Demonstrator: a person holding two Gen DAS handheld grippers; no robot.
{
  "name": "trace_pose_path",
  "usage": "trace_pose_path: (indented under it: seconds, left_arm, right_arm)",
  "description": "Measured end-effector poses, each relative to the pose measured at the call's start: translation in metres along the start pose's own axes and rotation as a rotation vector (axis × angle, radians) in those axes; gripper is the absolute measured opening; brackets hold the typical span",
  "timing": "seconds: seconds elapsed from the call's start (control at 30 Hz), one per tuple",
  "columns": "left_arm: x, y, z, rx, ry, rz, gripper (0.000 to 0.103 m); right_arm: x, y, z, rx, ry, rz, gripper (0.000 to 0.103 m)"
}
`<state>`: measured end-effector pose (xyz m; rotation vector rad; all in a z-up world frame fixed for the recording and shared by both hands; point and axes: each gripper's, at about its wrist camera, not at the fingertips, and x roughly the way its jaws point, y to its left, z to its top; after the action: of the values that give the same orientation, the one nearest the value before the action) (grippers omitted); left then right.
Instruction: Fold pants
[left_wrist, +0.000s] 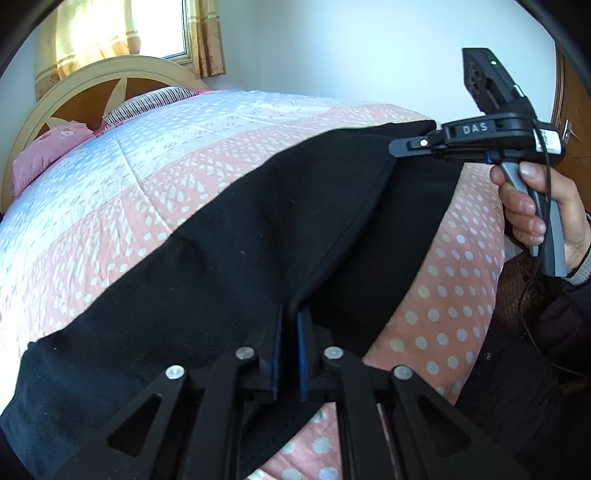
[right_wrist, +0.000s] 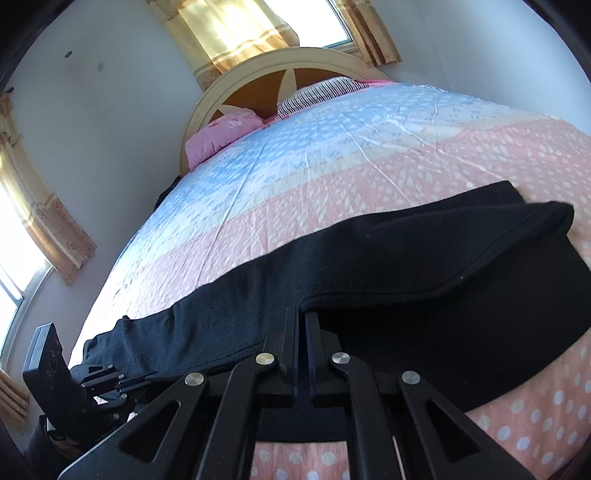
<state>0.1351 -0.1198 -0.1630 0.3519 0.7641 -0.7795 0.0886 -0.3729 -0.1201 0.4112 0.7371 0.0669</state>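
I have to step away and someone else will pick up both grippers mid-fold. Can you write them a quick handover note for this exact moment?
Left gripper: shut on the near edge of the black pants, toward one end.
Right gripper: shut on the same near edge, toward the other end.
Position: the pants lie stretched lengthwise across the pink dotted bedspread, with the near edge lifted and one layer already lapping over another.
Done: both grips are set and the lengthwise fold looks started.
Left: probably carry the edge over, lay it flat, release, then fold end to end.
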Motion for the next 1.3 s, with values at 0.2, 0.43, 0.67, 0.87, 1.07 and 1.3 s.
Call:
trace_pose_path:
  seconds: [0.2, 0.43, 0.67, 0.87, 1.07, 1.3]
  left_arm:
    - [-0.013, 0.004, 0.000, 0.001, -0.037, -0.032, 0.005]
    - [-0.002, 0.001, -0.013, -0.005, -0.003, -0.052, 0.005]
    - [-0.006, 0.002, -0.012, 0.005, -0.022, -0.061, 0.005]
    - [0.000, 0.007, -0.016, -0.013, -0.015, -0.066, 0.005]
    - [0.000, 0.010, -0.016, -0.019, -0.021, -0.072, 0.005]
    - [-0.006, 0.011, -0.017, -0.018, -0.036, -0.074, 0.005]
  right_arm:
    - [-0.017, -0.013, -0.016, -0.003, 0.021, -0.003, 0.002]
    - [-0.020, -0.026, -0.031, 0.004, 0.053, -0.023, 0.001]
    - [-0.019, -0.027, -0.038, 0.008, 0.066, -0.007, 0.001]
    - [-0.015, -0.047, -0.036, 0.134, 0.087, 0.070, 0.031]
    - [0.000, -0.048, -0.031, 0.198, 0.103, 0.122, 0.048]
    - [-0.016, -0.030, -0.025, 0.136, 0.058, 0.130, 0.002]
